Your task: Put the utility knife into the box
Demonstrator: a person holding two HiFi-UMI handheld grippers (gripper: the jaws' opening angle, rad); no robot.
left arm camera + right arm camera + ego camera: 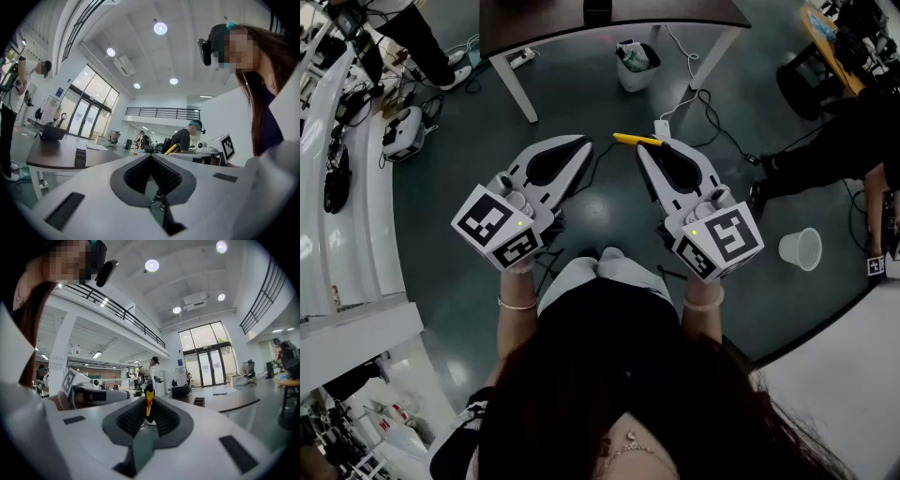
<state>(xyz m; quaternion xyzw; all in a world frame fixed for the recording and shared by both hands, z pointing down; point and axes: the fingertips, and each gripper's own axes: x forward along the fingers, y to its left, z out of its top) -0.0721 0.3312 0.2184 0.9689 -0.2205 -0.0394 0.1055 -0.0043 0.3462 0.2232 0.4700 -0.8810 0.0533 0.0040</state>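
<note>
Yellow utility knife [634, 140] pinched at very tips of right gripper [656, 147], crosswise, free end jutting left toward left gripper [580, 142]. Left gripper jaws pressed together, nothing between. Both held above dark floor [600, 202]; table [534, 28] far, beyond tips.

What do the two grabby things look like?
The left hand-held gripper and right hand-held gripper are white and pointed like beaks, with dark grey ridged pads inside. Each carries a cube with black-and-white square markers at the back. A thin bracelet shows on the left wrist.
</note>
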